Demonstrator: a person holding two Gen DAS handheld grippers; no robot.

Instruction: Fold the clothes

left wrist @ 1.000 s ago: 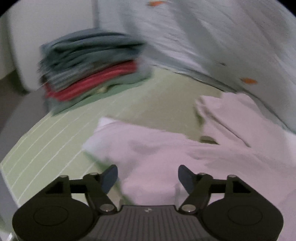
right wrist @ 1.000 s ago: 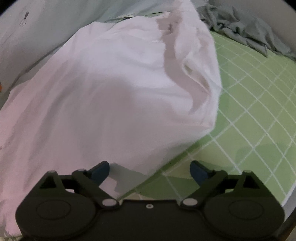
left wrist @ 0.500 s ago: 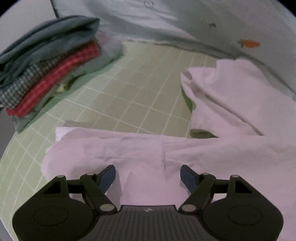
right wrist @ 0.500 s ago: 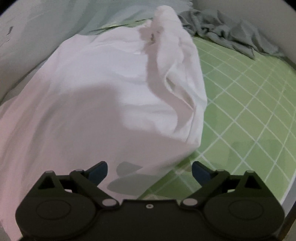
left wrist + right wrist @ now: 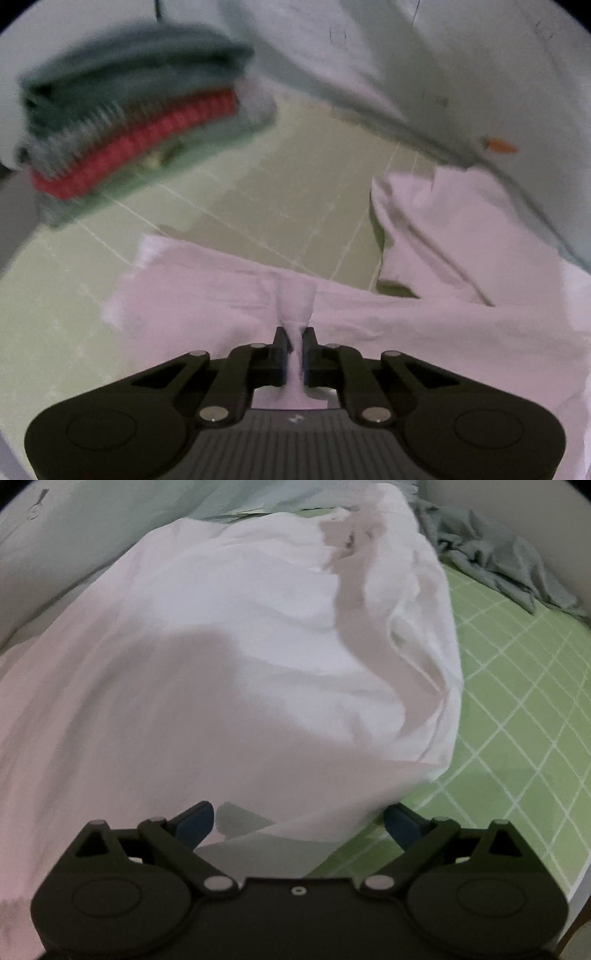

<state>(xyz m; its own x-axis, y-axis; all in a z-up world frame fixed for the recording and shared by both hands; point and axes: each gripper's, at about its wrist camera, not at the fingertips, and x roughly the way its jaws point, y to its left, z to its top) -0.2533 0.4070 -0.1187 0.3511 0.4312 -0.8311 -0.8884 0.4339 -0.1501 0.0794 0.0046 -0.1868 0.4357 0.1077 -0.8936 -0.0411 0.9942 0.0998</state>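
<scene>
left gripper pinches a thin tuft of the white shirt on the green mat | right gripper gaping over its hem | risk: tuft slips, fold collapses

Our left gripper pinches a peaked fold of the white garment, its jaws closed on the cloth, which spreads across the green grid-lined sheet. Beyond, at upper left, we see a blurred stack of folded clothes, grey-green and red layers among them. A pale blanket with a small orange motif lies behind.
</scene>
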